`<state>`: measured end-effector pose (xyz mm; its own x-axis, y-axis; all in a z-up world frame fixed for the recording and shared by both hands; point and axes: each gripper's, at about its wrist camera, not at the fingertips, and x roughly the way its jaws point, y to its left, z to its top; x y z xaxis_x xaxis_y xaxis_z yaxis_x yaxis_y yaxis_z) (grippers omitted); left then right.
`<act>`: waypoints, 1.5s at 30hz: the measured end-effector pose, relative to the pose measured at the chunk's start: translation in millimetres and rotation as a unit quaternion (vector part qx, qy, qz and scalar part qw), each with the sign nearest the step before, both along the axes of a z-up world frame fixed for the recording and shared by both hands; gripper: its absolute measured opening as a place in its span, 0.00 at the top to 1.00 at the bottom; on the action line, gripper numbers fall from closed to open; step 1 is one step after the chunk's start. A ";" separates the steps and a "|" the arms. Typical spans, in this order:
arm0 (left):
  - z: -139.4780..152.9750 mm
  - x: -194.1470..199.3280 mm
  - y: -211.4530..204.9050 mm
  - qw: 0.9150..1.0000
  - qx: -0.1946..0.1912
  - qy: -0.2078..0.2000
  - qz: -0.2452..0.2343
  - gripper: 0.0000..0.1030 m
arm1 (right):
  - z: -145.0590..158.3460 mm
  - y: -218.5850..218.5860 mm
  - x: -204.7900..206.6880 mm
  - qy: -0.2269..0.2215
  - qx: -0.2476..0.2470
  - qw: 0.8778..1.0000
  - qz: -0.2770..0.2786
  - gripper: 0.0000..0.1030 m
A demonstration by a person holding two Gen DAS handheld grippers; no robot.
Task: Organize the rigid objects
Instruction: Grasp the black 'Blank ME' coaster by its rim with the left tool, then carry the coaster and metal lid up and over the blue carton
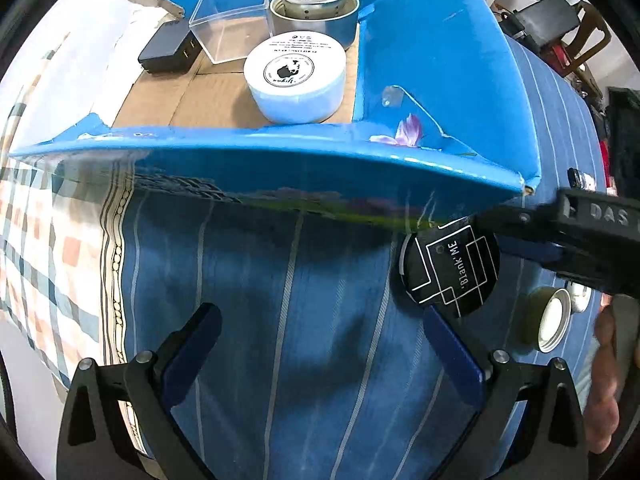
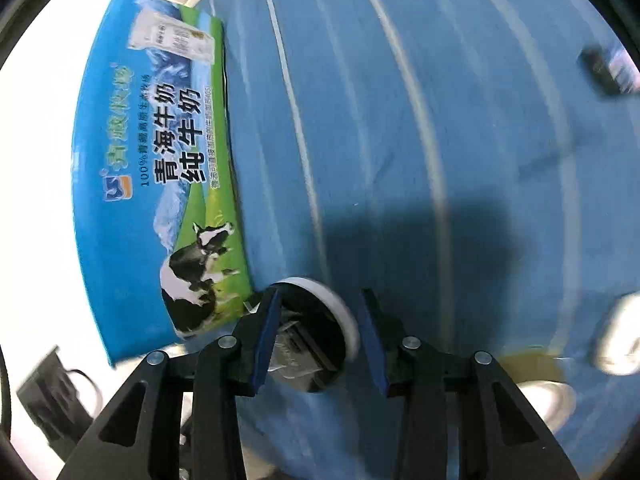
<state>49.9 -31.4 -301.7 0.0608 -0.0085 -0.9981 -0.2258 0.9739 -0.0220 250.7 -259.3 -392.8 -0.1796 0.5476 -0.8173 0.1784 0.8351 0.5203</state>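
The right tongs (image 2: 318, 336) straddle the black round compact (image 1: 450, 270) lying on the bed beside the milk carton box (image 1: 280, 168), not yet pinching. Closing off-centre may squirt it away. The left tongs (image 1: 320, 344) hang spread, empty.

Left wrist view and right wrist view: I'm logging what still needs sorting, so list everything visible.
Milk carton box: one, blue, open, on the bed.
White round tin: one, inside the box.
Clear plastic box: one, inside the box.
Metal strainer cup: one, silver, inside the box.
Black charger: one, inside the box.
Black round compact: one, on the bedsheet beside the box.
Jar lid: one, white and green, on the bedsheet.
Bedsheet: blue, striped.
Left gripper: open, empty.
Right gripper: open around the compact.
Hand: right edge.
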 end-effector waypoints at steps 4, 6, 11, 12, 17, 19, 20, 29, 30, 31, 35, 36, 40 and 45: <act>-3.3 17.3 -10.9 0.999 0.014 0.009 -0.033 0.00 | 1.1 21.0 -8.2 0.011 0.014 0.997 0.072 0.59; -2.4 17.8 -14.9 0.999 0.014 0.012 -0.046 0.00 | 1.2 23.6 -20.6 0.036 0.029 0.994 0.102 0.59; -19.4 14.9 -37.1 0.997 0.000 0.033 -0.066 0.00 | 44.9 -34.7 -21.9 -0.060 -0.064 0.996 0.029 0.34; -19.1 13.1 -46.8 0.997 -0.003 0.035 -0.064 0.00 | 63.2 -51.7 -26.2 -0.095 -0.074 0.993 -0.006 0.30; -29.2 25.8 -62.1 0.997 -0.004 0.030 -0.065 0.00 | 81.9 -109.4 -36.6 -0.133 -0.147 0.977 -0.075 0.23; -35.3 32.0 -68.3 0.997 0.000 0.033 -0.068 0.00 | 78.3 -105.1 -50.7 -0.106 -0.164 0.978 -0.068 0.23; -39.7 35.2 -71.7 0.997 -0.011 0.029 -0.070 0.00 | 68.1 -95.5 -57.5 -0.093 -0.173 0.979 -0.061 0.23; -58.2 49.1 -95.0 0.993 -0.004 0.039 -0.109 0.00 | 20.4 -76.1 -85.0 -0.073 -0.189 0.979 -0.025 0.23; -58.7 47.1 -97.7 0.994 -0.004 0.035 -0.108 0.00 | 10.2 -69.1 -92.2 -0.070 -0.191 0.979 -0.020 0.23; -60.3 45.4 -94.4 0.994 -0.005 0.029 -0.107 0.01 | 0.0 -57.4 -94.6 -0.065 -0.196 0.978 -0.014 0.22; -61.3 32.2 -97.0 0.994 -0.005 0.009 -0.110 0.28 | -12.6 -30.5 -97.0 -0.079 -0.247 0.966 0.009 0.33; -61.4 31.1 -99.4 0.993 -0.002 0.010 -0.116 0.28 | -13.1 -24.5 -95.5 -0.085 -0.275 0.957 0.022 0.33; -61.7 1.1 -101.8 0.990 0.014 0.022 -0.137 0.28 | -26.8 8.0 -101.3 -0.093 -0.299 0.949 0.037 0.34; -69.0 -16.5 -88.8 0.992 0.012 0.009 -0.129 0.25 | -38.7 40.0 -112.4 -0.102 -0.312 0.944 0.044 0.35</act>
<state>33.4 -120.2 -370.7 0.0414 0.0028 -0.9991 0.0304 0.9995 0.0040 138.3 -219.3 -431.5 -0.0061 -0.0613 -0.9981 0.0429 0.9972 -0.0615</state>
